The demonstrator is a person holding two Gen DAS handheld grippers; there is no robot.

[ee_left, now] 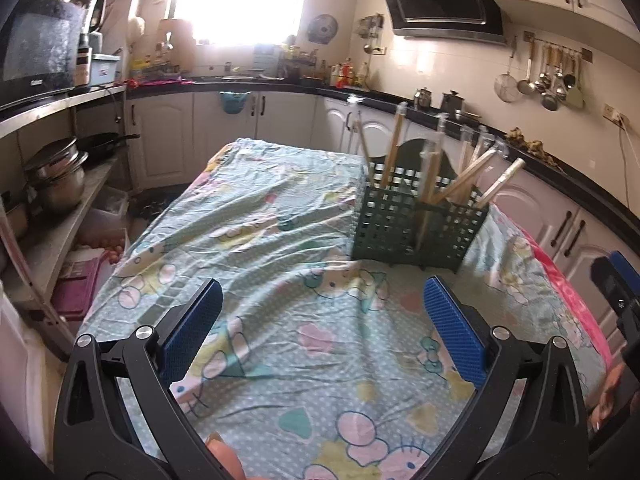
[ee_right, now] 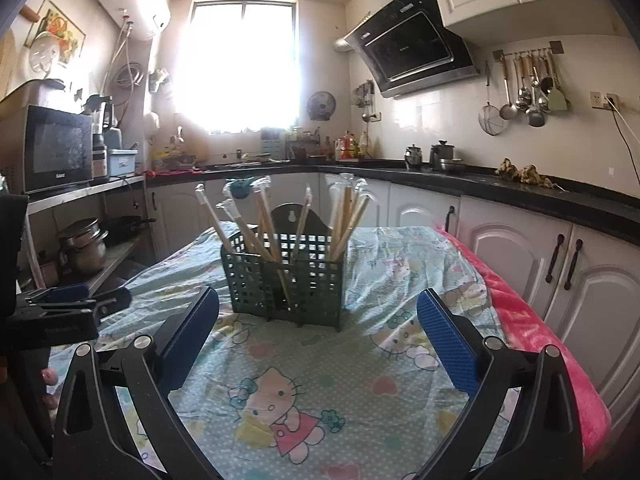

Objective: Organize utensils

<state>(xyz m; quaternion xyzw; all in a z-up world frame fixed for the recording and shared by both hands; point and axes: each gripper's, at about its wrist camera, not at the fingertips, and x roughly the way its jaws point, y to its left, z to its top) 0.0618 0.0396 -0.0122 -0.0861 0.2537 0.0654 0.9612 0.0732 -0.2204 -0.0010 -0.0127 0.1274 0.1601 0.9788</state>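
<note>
A dark green lattice utensil basket [ee_left: 416, 228] [ee_right: 286, 280] stands on the table with its cartoon-print cloth [ee_left: 288, 272] [ee_right: 304, 380]. Several wrapped wooden chopsticks [ee_left: 394, 144] [ee_right: 264, 224] lean upright in its two compartments. My left gripper [ee_left: 322, 304] is open and empty, hovering over the cloth to the near left of the basket. My right gripper [ee_right: 318, 314] is open and empty, just in front of the basket. The left gripper also shows at the left edge of the right wrist view [ee_right: 78, 300]. The right gripper's fingers show at the right edge of the left wrist view [ee_left: 618, 280].
A pink blanket [ee_right: 536, 332] lines the table's right edge. White cabinets [ee_right: 560, 264] with a black counter run behind and to the right. A shelf with pots [ee_left: 56, 176] and a microwave [ee_right: 56, 148] stands on the left.
</note>
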